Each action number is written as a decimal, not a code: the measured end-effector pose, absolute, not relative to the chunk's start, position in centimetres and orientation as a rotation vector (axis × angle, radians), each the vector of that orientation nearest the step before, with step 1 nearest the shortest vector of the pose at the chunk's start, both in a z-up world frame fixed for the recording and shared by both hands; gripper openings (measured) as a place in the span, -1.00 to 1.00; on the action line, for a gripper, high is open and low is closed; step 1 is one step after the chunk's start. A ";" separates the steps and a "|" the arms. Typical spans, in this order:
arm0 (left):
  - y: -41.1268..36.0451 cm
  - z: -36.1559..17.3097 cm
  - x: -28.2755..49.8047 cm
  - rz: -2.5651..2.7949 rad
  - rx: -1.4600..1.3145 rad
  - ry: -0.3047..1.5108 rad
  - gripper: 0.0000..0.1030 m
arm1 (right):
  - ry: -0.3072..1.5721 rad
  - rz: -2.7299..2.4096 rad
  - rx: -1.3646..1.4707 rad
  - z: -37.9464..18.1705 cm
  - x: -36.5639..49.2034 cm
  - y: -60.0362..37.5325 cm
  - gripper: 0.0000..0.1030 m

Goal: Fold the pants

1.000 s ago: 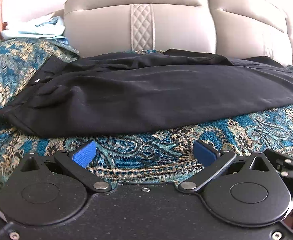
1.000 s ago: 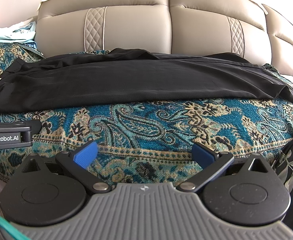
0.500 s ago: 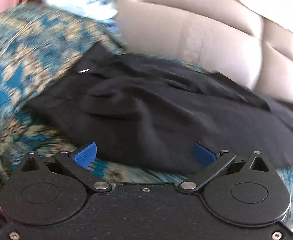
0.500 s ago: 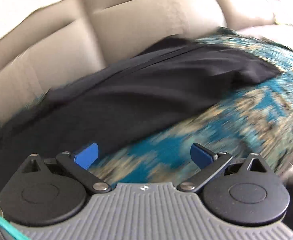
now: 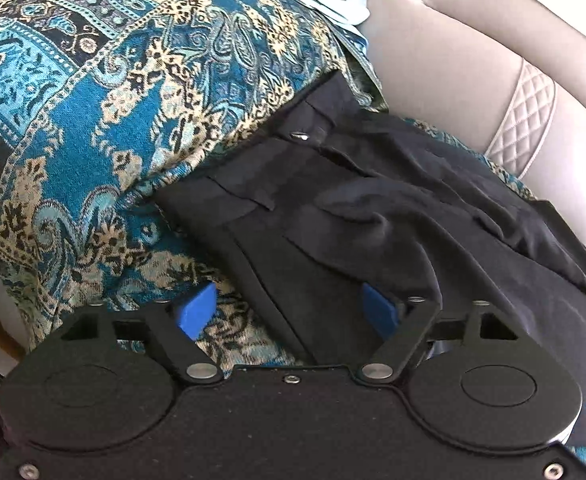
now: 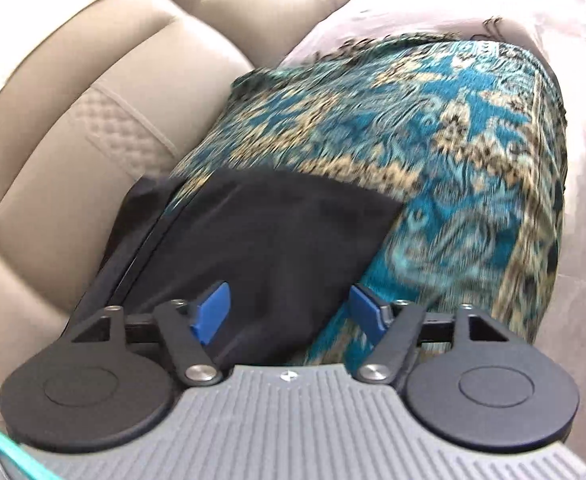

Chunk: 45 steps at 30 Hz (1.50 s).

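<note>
I see my left tongs [image 5: 287, 312] spread over the black pants' [image 5: 373, 220] waistband corner and my right tongs [image 6: 289, 314] spread over the hem on the patterned throw [image 6: 453, 140].

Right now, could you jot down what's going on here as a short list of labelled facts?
garment: black pants, lying lengthwise on the patterned throw
furniture: beige sofa
left gripper: open, at the waistband end
right gripper: open, at the leg-hem end
held: nothing gripped yet
fold: not begun

A home living room: beige leather sofa [image 5: 473, 80] under a paisley throw [image 6: 433, 120].
</note>
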State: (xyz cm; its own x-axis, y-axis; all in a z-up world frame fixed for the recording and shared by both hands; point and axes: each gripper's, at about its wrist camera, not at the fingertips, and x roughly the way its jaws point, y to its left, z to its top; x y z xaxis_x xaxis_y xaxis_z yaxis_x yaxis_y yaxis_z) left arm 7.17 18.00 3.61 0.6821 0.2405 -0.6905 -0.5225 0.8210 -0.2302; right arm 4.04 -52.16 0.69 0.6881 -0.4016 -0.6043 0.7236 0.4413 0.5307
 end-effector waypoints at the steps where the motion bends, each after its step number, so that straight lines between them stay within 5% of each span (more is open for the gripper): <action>1: 18.1 3.6 7.2 0.450 -0.438 0.693 0.41 | 0.416 -0.733 0.861 0.7 3.9 -52.4 0.49; 7: 19.2 3.8 7.3 0.499 -0.488 0.675 0.23 | 0.399 -0.748 0.800 1.1 5.2 -54.2 0.38; 14: 19.7 3.2 8.3 0.538 -0.482 0.682 0.22 | 0.363 -0.706 0.796 0.9 6.6 -55.2 -0.06; 17: 19.6 3.1 9.0 0.563 -0.468 0.678 0.25 | 0.349 -0.700 0.802 0.7 6.9 -55.8 -0.44; 20: 18.7 3.2 9.3 0.614 -0.410 0.667 -0.13 | 0.354 -0.714 0.820 0.5 6.7 -56.3 -0.81; 24: 18.0 4.2 9.2 0.610 -0.376 0.638 -0.82 | 0.341 -0.732 0.775 1.0 6.0 -56.4 -0.95; 31: 16.6 7.3 8.8 0.609 -0.269 0.561 -0.87 | 0.315 -0.847 0.700 2.4 3.7 -56.3 -0.89; 34: 16.8 7.4 9.2 0.611 -0.270 0.580 -0.87 | 0.346 -0.850 0.795 1.9 2.4 -56.7 -0.62; 36: 17.0 7.2 9.4 0.615 -0.285 0.595 -0.87 | 0.362 -0.851 0.833 1.5 1.7 -56.8 -0.14; 38: 17.0 6.8 9.4 0.618 -0.299 0.611 -0.87 | 0.378 -0.856 0.860 1.3 1.0 -56.7 0.07; 45: 17.5 5.8 9.7 0.619 -0.286 0.644 -0.86 | 0.412 -0.740 0.959 0.4 1.7 -56.7 0.29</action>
State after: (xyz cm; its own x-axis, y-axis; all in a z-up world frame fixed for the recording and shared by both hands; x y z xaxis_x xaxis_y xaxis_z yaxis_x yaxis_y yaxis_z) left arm 9.70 17.45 5.84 0.6296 0.4464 -0.6359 -0.6177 0.7840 -0.0612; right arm 1.68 -56.73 0.39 0.6875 -0.3821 -0.6175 0.7262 0.3606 0.5854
